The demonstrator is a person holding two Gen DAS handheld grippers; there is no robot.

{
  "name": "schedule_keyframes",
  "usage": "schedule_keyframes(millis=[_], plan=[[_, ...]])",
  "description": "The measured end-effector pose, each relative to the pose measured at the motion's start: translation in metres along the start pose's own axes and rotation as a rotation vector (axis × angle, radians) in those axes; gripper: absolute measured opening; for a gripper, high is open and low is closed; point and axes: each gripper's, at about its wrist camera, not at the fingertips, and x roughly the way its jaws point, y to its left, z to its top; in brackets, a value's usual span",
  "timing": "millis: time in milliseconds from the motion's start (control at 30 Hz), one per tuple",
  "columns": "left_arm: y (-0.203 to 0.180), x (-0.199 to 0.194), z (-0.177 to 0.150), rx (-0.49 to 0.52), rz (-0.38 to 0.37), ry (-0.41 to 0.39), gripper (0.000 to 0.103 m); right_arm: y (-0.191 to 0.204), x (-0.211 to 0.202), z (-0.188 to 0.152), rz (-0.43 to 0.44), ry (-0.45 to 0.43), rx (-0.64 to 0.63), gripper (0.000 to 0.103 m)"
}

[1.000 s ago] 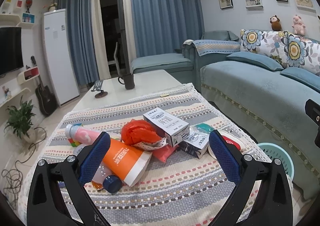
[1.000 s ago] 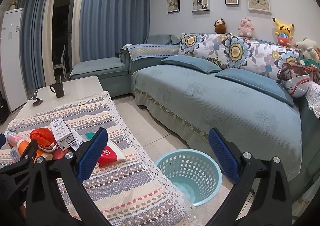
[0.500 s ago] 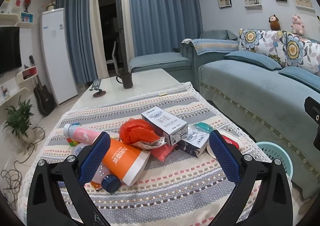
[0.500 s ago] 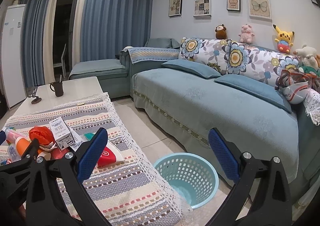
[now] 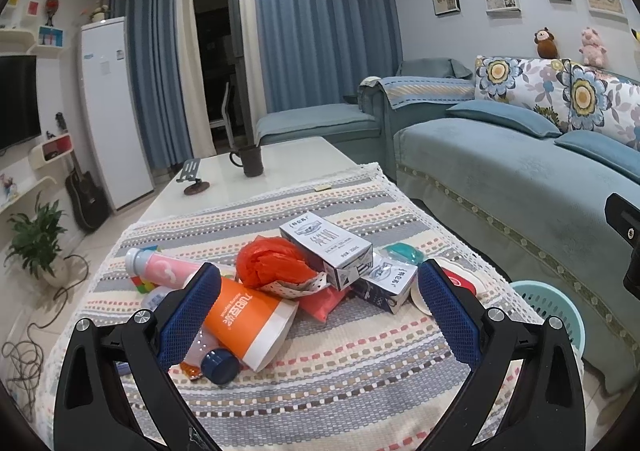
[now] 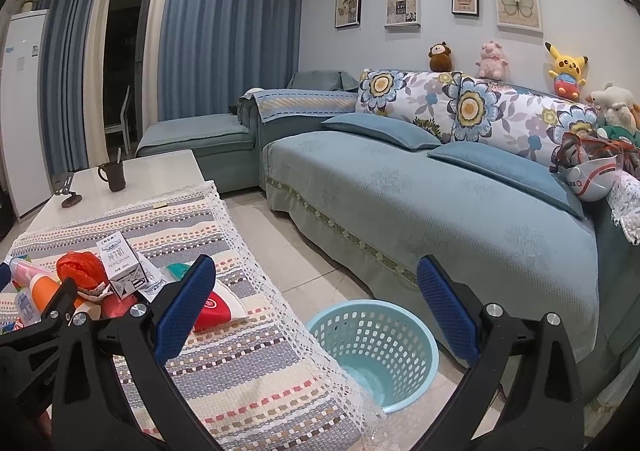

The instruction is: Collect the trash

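Note:
A pile of trash lies on the striped tablecloth point(image 5: 340, 379): an orange tube point(image 5: 248, 315), a crumpled orange bag point(image 5: 272, 265), a white milk carton point(image 5: 326, 247), a second carton point(image 5: 390, 285), a pink bottle point(image 5: 160, 269) and a red-and-white wrapper point(image 6: 218, 305). A light blue mesh bin point(image 6: 372, 347) stands on the floor by the table's right edge. My left gripper point(image 5: 318, 315) is open and empty, just short of the pile. My right gripper point(image 6: 316, 313) is open and empty, above the bin and the table's edge.
A dark mug point(image 5: 251, 161) and a phone stand point(image 5: 192, 179) sit on the bare white far end of the table. A blue sofa point(image 6: 440, 203) runs along the right, with a strip of floor between it and the table.
Both grippers have shifted slightly, the views tilting a little; the pile now sits a bit nearer the left gripper. Nothing was grasped or moved.

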Motion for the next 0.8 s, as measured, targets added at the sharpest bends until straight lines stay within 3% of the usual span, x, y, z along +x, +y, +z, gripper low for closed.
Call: schedule_keyframes(millis=[800], plan=[[-0.0045, 0.0034, -0.0010, 0.024, -0.009, 0.012, 0.096, 0.0024, 0.0064, -0.0034, 0.015, 0.031, 0.015, 0.095]])
